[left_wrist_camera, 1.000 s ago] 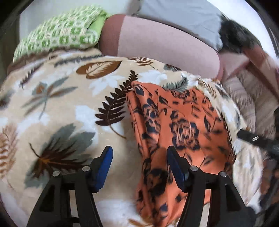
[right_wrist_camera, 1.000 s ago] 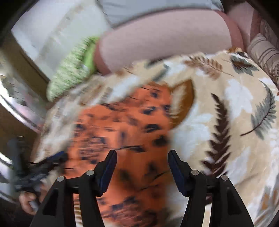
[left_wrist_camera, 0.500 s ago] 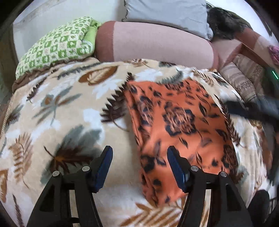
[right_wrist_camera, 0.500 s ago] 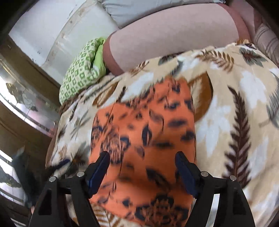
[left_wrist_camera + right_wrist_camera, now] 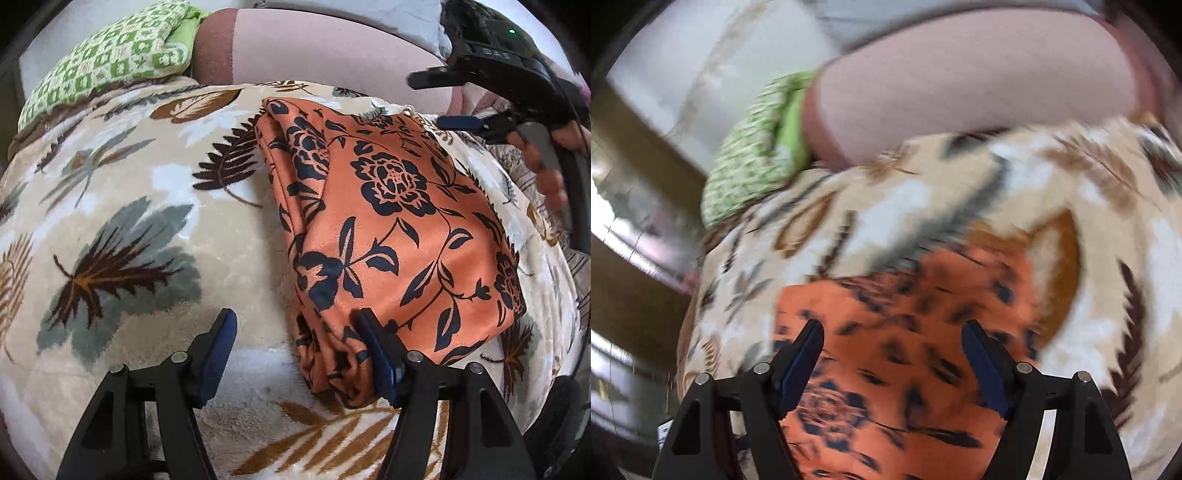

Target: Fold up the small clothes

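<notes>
Orange floral garment, already folded lengthwise on the leaf-print blanket; left gripper opening, right gripper spread, both empty; cross-fold remains.

Home, bedroom or living room. Everything is sitting on a soft bed or couch surface covered by a plush leaf-print blanket. A pink bolster is lying along the far edge, with a green checked pillow next to it and a grey cushion behind. A plain white wall is showing at the back. In the right wrist view, dark wood furniture with a shiny mirrored panel is standing beside the bed, blurred. All soft furnishings, nothing industrial looking.
</notes>
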{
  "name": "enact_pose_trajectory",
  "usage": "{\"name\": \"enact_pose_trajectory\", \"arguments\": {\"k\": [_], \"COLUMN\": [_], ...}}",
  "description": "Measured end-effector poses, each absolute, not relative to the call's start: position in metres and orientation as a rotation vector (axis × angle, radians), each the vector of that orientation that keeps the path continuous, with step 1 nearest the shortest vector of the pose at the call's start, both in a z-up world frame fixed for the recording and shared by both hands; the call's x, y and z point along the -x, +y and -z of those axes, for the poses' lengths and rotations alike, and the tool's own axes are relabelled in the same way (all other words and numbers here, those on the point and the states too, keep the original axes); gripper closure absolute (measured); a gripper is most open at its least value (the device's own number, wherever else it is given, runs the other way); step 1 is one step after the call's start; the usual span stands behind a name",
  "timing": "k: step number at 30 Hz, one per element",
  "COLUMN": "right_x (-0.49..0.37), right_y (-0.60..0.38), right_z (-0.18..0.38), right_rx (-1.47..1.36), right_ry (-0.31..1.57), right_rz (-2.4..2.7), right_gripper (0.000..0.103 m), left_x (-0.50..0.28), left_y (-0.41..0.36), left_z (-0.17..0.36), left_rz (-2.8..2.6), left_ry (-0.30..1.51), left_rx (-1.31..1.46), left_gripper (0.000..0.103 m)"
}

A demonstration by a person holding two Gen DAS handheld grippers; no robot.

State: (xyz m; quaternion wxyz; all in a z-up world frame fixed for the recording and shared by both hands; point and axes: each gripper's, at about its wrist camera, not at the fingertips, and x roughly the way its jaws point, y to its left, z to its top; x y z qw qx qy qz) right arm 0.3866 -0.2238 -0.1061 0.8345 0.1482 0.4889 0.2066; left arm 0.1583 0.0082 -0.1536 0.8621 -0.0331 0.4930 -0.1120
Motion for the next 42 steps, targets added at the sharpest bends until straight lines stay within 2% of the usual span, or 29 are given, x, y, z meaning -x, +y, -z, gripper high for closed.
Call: {"name": "enact_pose_trajectory", "arguments": {"k": [3, 5, 9, 15, 18, 22, 26, 31, 33, 42], "right_x": [-0.413, -0.417, -0.408, -0.364, -0.306, -0.238, -0.185, -0.132, -0.117, -0.085], "right_y": [-0.236, -0.262, -0.257, -0.227, -0.210, -0.212, -0.221, -0.224, -0.225, -0.221], "right_z": [0.151, 0.176, 0.147, 0.107, 0.096, 0.091, 0.089, 0.078, 0.072, 0.055], "right_rx": [-0.304, -0.471, -0.452, -0.318, -0.161, -0.098, -0.098, -0.083, -0.071, -0.028], "right_ry": [1.155, 1.178, 1.128, 1.043, 0.977, 0.961, 0.974, 0.948, 0.934, 0.885], "right_rz": [-0.282, -0.236, -0.244, -0.269, -0.249, -0.239, -0.208, -0.202, -0.205, -0.201], "right_gripper": [0.023, 0.023, 0.024, 0.024, 0.024, 0.023, 0.014, 0.009, 0.000, 0.000], "left_x": [-0.154, -0.153, -0.155, -0.147, -0.137, -0.119, -0.099, -0.069, -0.060, -0.032], "left_y": [0.009, 0.012, 0.017, 0.018, 0.019, 0.021, 0.025, 0.026, 0.024, 0.007], "left_z": [0.152, 0.152, 0.157, 0.141, 0.120, 0.094, 0.071, 0.042, 0.035, 0.018], "left_rz": [0.238, 0.250, 0.257, 0.221, 0.198, 0.119, 0.057, -0.003, -0.014, -0.021], "left_ry": [1.034, 1.027, 1.037, 1.027, 0.987, 0.934, 0.902, 0.844, 0.830, 0.817], "left_rx": [0.099, 0.122, 0.141, 0.143, 0.130, 0.129, 0.148, 0.155, 0.146, 0.085], "left_gripper": [0.035, 0.035, 0.030, 0.030, 0.030, 0.027, 0.026, 0.021, 0.021, 0.020]}}
